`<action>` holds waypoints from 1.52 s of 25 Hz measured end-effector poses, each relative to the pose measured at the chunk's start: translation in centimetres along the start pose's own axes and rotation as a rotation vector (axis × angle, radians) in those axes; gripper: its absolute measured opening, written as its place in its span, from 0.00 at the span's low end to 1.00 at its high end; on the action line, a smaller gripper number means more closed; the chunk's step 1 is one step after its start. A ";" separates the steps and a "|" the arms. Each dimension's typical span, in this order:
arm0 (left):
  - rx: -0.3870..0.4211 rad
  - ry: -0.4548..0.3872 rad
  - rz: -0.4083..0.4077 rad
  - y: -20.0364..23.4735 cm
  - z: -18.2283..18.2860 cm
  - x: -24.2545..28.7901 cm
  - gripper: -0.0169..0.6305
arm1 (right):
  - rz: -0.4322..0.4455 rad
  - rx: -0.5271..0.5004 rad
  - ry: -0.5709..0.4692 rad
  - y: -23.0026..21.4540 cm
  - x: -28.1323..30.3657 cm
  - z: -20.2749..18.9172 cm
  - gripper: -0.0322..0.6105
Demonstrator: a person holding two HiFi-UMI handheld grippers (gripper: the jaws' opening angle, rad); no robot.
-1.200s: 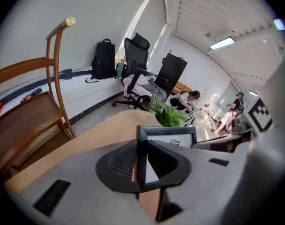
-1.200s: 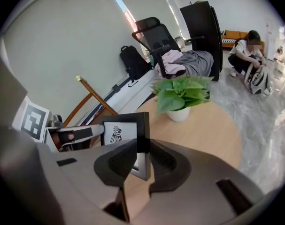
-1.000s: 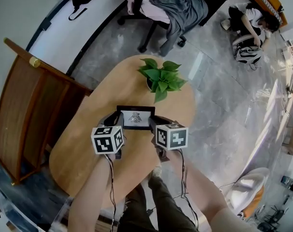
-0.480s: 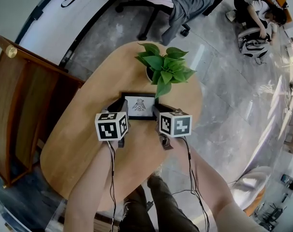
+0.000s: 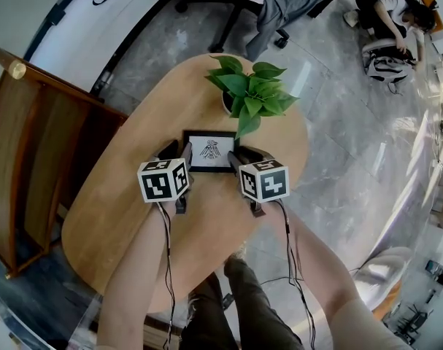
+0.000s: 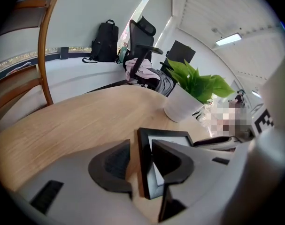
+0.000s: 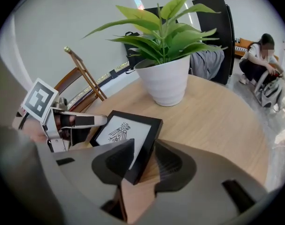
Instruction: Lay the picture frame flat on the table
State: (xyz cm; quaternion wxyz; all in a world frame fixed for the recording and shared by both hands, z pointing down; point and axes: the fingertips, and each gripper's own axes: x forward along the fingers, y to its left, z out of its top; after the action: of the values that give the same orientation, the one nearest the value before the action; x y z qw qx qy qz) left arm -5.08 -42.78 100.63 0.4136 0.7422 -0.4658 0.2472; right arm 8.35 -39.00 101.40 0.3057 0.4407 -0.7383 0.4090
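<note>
The picture frame [image 5: 210, 151] is lying face up on the table [image 5: 126, 203], its left end between the opening jaws of the left gripper [image 6: 140, 161] and its right end between the parted jaws of the right gripper [image 7: 143, 161]. Its long axis is running gripper to gripper.

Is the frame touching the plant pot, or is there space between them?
Apart. The right gripper view shows bare table between the picture frame and the white plant pot; the left gripper view shows the same gap.
</note>
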 end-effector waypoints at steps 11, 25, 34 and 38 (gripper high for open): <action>0.072 0.017 -0.029 -2.8 3.2 -8.3 0.19 | -0.003 0.041 -0.051 2.3 -8.4 4.6 0.13; 0.282 -0.135 -0.016 -10.1 13.1 -27.8 0.10 | 0.022 -0.041 -0.262 12.1 -27.5 13.3 0.11; 0.392 -0.316 -0.027 -16.9 18.7 -42.5 0.08 | 0.043 -0.106 -0.476 19.9 -42.8 18.6 0.08; 0.343 -0.412 -0.020 -19.1 20.1 -49.7 0.07 | 0.117 -0.108 -0.563 24.2 -50.3 19.9 0.07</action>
State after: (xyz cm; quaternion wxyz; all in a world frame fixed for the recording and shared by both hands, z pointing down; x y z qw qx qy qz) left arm -10.40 -31.26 45.15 0.1806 0.8407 -0.4841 0.1621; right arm 6.13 -29.51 42.92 0.0878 0.4766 -0.8390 0.2475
